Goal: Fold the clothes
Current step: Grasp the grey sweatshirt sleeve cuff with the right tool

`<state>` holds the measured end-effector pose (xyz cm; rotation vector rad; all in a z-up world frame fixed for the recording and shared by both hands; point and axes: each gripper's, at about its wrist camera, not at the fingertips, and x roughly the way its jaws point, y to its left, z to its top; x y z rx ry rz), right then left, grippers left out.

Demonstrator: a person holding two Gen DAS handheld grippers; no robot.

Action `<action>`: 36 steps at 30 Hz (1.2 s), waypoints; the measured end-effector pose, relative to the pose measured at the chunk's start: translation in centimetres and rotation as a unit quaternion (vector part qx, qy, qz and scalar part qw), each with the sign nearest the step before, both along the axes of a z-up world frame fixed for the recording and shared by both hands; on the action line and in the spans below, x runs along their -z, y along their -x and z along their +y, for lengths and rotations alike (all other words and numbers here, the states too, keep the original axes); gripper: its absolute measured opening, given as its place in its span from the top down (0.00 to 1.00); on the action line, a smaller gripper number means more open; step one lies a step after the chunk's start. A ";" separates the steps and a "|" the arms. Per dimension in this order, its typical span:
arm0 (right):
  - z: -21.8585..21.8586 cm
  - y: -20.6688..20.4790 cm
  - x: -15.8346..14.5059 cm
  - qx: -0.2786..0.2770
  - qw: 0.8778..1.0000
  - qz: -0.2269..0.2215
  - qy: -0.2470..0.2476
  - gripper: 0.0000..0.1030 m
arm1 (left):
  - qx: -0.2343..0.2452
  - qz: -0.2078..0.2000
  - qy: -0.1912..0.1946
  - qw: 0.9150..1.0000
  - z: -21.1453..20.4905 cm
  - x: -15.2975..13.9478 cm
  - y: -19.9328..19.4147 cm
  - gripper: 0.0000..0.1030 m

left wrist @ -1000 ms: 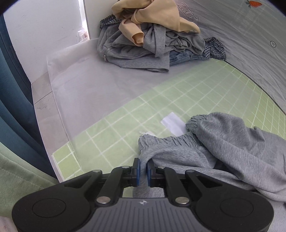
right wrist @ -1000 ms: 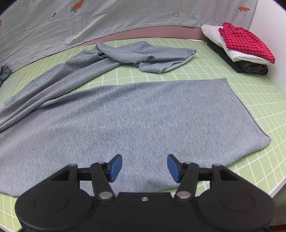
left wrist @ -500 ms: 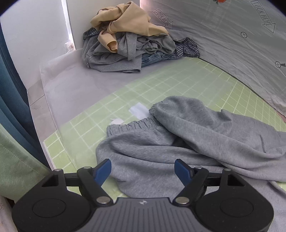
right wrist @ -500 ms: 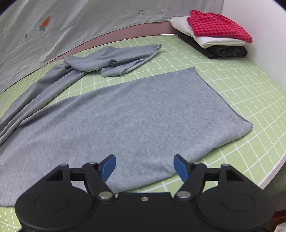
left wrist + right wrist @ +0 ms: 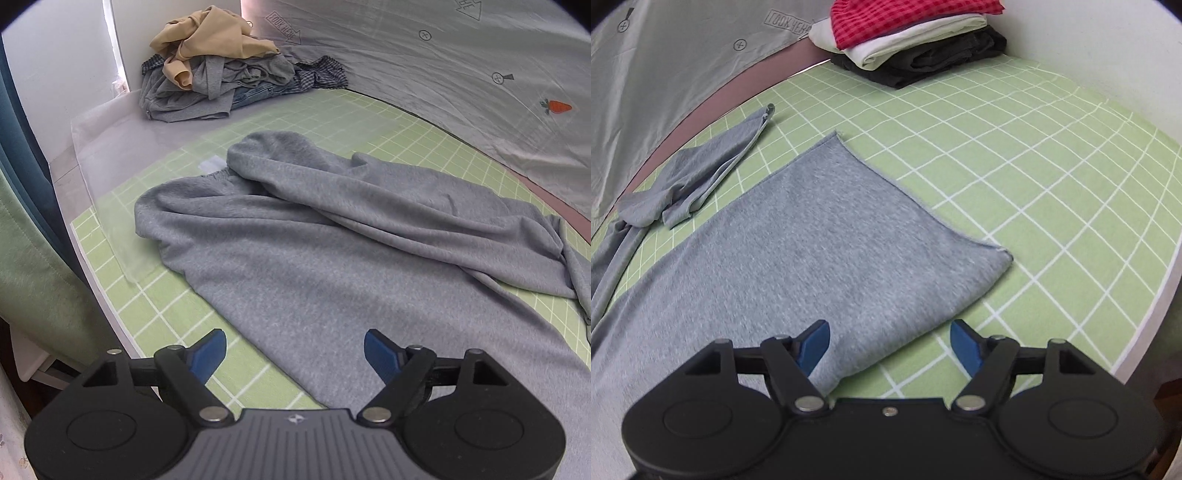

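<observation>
1. The left gripper (image 5: 294,350) hangs with its jaws spread wide and nothing between them, just above the near edge of the grey sweatpants (image 5: 332,251).
2. The right gripper (image 5: 889,343) is equally wide and empty, over the near leg's hem end (image 5: 905,240).
3. The sweatpants lie across the green grid mat (image 5: 1015,166) on the tabletop, near leg flat, far leg (image 5: 690,177) twisted and bunched.
4. Risk, as I judge it: folding now would trap the rumpled far leg and the overlapped waistband (image 5: 221,177), giving a lumpy, skewed fold; thick fleece may slip from a shallow pinch.
5. A second ago the left gripper was clamped on the waistband; now it has let go and pulled back. The right gripper, open throughout, has swung toward the hem.
6. Unfolded pile (image 5: 221,85) and folded stack (image 5: 908,40) sit well apart.
</observation>
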<state>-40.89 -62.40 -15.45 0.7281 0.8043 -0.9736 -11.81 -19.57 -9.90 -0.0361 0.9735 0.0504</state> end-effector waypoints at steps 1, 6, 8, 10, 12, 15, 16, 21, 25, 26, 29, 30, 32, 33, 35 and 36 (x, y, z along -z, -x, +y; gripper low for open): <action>-0.1 -0.2 0.0 -0.012 1.000 0.004 0.005 0.37 | 0.006 -0.001 -0.002 1.000 -0.6 -0.2 0.4 0.20; 0.0 -0.7 0.0 -0.074 0.996 0.023 0.041 0.98 | 0.033 -0.002 -0.014 0.999 -2.9 -0.6 2.2 0.20; -0.1 -0.4 0.0 -0.080 0.995 0.022 0.048 0.99 | 0.042 -0.002 -0.019 0.999 -3.3 -0.6 2.6 0.20; 0.0 0.5 -0.3 -0.070 0.996 0.024 0.058 0.99 | 0.044 0.003 -0.022 0.999 -3.3 -0.5 2.8 0.20; -0.1 1.5 -0.7 -0.061 0.996 0.037 0.062 0.99 | 0.043 0.009 -0.024 0.999 -3.2 -0.4 2.8 0.20; -0.2 3.1 -0.8 -0.046 0.994 0.068 0.070 0.99 | 0.041 0.013 -0.026 0.999 -2.2 -0.3 2.2 0.20; -0.2 3.6 -0.7 -0.042 0.993 0.081 0.070 0.98 | 0.040 0.014 -0.026 0.999 -1.9 -0.3 2.0 0.20; 0.1 3.8 -0.8 -0.022 0.992 0.100 0.073 0.71 | 0.024 0.020 -0.022 0.999 -0.4 -0.5 -0.3 0.20; 0.2 1.8 -2.3 -0.005 0.992 0.087 0.093 0.49 | 0.034 0.010 -0.014 0.999 -0.5 -0.9 -2.7 0.18; 0.2 1.2 -2.7 -0.002 0.992 0.083 0.098 0.45 | 0.037 0.009 -0.012 0.999 -0.6 -0.9 -3.2 0.18; 0.2 -0.5 -3.9 0.008 0.991 0.070 0.114 0.32 | 0.044 0.014 -0.006 0.999 -1.1 -0.7 -4.8 0.18; 0.2 -1.1 -4.3 0.011 0.991 0.065 0.119 0.27 | 0.047 0.016 -0.005 0.999 -1.3 -0.6 -5.4 0.17; 0.2 -2.4 -4.9 0.010 0.990 0.055 0.127 0.23 | 0.050 0.020 -0.003 0.999 -1.5 -0.3 -6.7 0.17; 0.1 -3.2 -5.1 0.003 0.990 0.050 0.130 0.21 | 0.050 0.023 -0.002 0.998 -1.7 -0.1 -7.4 0.16; -0.1 -5.1 -5.5 -0.013 0.990 0.046 0.136 0.21 | 0.049 0.031 0.000 0.998 -2.2 0.4 -8.8 0.16; -0.2 -5.8 -5.5 -0.017 0.989 0.045 0.137 0.21 | 0.049 0.033 0.001 0.998 -2.5 0.6 -9.4 0.16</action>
